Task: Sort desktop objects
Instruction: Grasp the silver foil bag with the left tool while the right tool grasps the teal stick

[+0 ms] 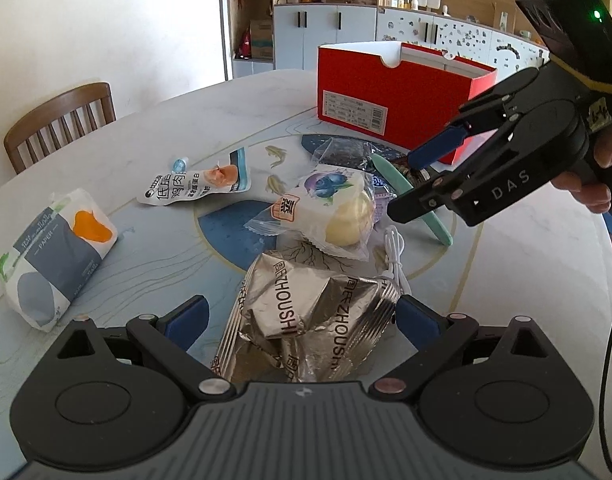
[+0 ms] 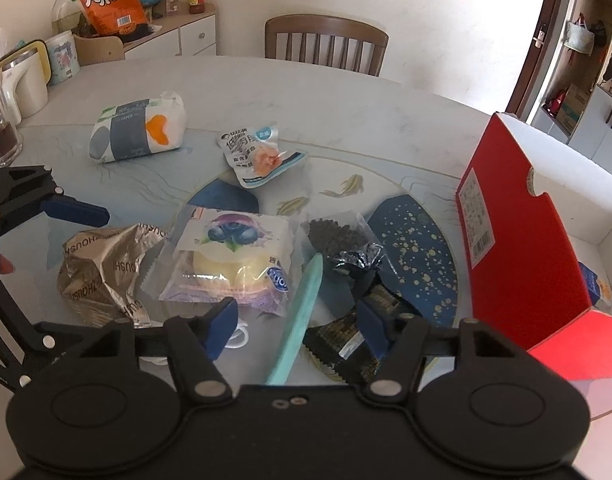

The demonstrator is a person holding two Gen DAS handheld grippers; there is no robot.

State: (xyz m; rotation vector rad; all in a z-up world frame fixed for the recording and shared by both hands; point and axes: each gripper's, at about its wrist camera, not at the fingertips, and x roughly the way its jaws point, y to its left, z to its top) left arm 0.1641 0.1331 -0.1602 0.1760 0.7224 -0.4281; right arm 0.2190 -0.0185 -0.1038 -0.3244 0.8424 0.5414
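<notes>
My left gripper (image 1: 302, 316) has its blue fingers spread wide on either side of the crumpled silver foil packet (image 1: 306, 312); I can't tell if the pads touch it. My right gripper (image 2: 296, 322) is likewise parted, straddling the mint-green tool (image 2: 302, 312) without clamping it.

Only the left wrist view shows the right gripper from outside, at 2 o'clock, hovering above the tool's far end beside the red box (image 1: 385, 96), and the white cable (image 1: 393, 256) beside the foil. Only the right wrist view reveals the box's white interior at 3 o'clock, the dark pellet bag (image 2: 341, 240), and the kettle (image 2: 22, 80) at 10 o'clock.

Both views show the blueberry bun pack (image 2: 230, 256), chicken pouch (image 2: 258, 156) and tissue pack (image 2: 138, 130) on the table (image 2: 345, 100).
</notes>
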